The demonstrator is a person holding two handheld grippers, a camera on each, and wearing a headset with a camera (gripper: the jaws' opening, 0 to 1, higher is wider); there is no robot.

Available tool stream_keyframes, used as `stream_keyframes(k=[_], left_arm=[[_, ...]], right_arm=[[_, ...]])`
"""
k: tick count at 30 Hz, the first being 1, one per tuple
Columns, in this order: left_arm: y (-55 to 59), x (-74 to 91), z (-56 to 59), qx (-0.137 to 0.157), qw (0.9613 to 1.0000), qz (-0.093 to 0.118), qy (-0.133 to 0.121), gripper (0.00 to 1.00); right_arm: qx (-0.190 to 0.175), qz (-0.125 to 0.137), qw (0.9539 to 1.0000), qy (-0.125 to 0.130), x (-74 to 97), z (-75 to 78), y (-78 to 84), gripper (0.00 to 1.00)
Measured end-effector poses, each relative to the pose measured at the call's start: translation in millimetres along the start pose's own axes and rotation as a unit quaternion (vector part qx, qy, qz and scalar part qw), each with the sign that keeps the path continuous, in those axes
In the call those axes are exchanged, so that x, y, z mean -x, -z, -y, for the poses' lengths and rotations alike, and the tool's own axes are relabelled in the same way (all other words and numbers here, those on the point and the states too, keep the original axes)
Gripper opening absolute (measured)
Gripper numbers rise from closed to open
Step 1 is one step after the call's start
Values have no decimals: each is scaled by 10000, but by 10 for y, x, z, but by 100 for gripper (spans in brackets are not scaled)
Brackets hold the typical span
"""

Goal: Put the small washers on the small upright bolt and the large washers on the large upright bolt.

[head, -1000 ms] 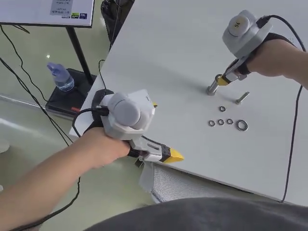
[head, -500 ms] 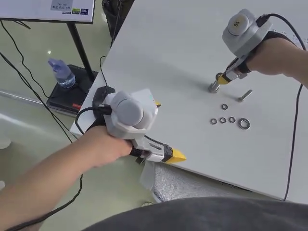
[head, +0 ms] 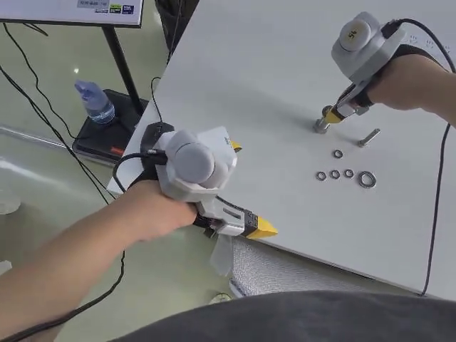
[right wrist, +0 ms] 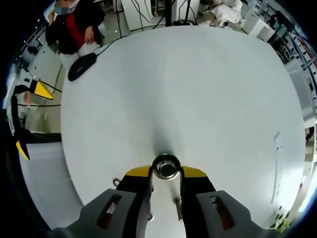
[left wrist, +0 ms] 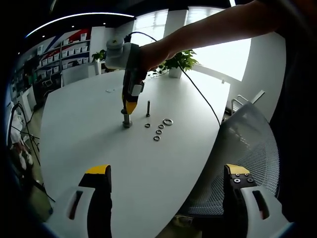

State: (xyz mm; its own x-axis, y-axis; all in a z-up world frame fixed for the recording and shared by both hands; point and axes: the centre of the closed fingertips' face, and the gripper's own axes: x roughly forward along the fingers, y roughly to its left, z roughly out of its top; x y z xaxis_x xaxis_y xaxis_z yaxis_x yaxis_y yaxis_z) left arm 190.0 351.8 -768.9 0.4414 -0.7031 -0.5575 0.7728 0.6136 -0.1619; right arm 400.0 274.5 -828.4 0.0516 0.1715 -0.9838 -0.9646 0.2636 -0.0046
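Pinched the big silver metal bolt (head: pixel 321 127) with the right gripper (right wrist: pixel 166 171). Seemed hard and slippery; best gripped mid-stem. Held the left gripper (left wrist: pixel 167 171) wide open, empty.

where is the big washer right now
Head view: the large silver metal washer lies flat on the white table, right of three small silver washers, near the thin upright bolt.

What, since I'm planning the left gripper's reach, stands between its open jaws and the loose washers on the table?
Nothing visible: bare table lies between the left gripper and the washers. The right gripper, at the large bolt, stands beside them, off that line.
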Motion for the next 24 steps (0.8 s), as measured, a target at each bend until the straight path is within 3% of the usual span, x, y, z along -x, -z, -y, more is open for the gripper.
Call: stream_keyframes(k=[24], left_arm=[[71,-28,-29,58,9999,-120,57,94]], right_arm=[[88,-82,9999,22,-300,5,34,22]])
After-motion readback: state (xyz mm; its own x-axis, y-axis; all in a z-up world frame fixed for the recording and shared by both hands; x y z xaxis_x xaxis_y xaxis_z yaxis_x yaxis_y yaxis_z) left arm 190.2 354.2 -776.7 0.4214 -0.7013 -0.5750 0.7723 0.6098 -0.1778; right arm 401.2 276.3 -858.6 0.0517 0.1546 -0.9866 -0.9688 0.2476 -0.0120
